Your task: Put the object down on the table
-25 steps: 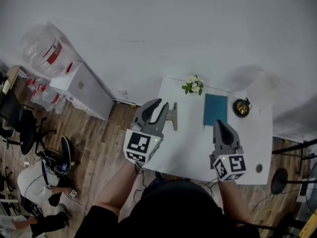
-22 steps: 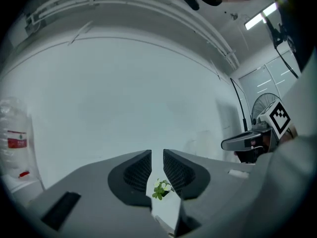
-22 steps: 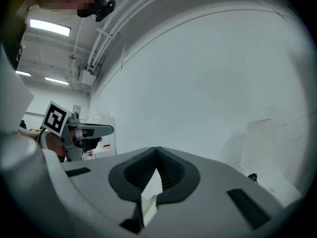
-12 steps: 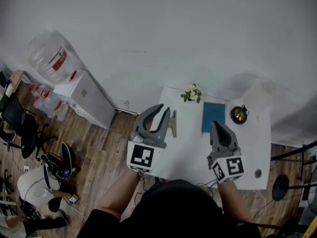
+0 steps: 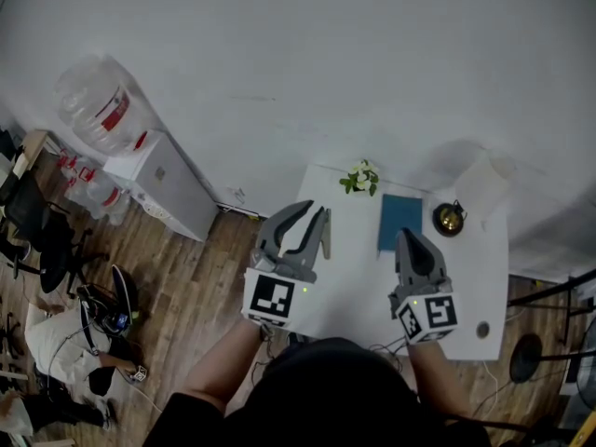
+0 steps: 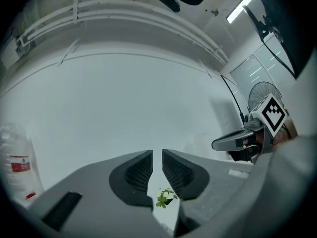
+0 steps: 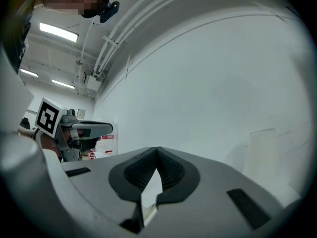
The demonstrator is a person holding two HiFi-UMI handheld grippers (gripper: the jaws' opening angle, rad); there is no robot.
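Both grippers hover above the near part of a small white table (image 5: 352,282). My left gripper (image 5: 317,209) is over the table's left edge. Its jaws stand a narrow gap apart with nothing between them. In the left gripper view (image 6: 157,155) a small potted flower (image 6: 166,197) shows through that gap, far off. My right gripper (image 5: 406,237) is over the table's middle, jaws together and empty, as in its own view (image 7: 157,150). On the table's far side lie the flower (image 5: 360,177), a teal book (image 5: 399,222) and a brass bell (image 5: 448,218).
A small round thing (image 5: 481,329) lies near the table's front right corner. Left of the table stand a white water dispenser (image 5: 163,184) and a big water bottle (image 5: 93,105). A dark chair (image 5: 33,231) and a person (image 5: 56,333) are on the wooden floor at lower left.
The left gripper's jaws have drawn a little closer together and it has shifted slightly toward me. The right gripper has barely moved. The person on the floor has shifted.
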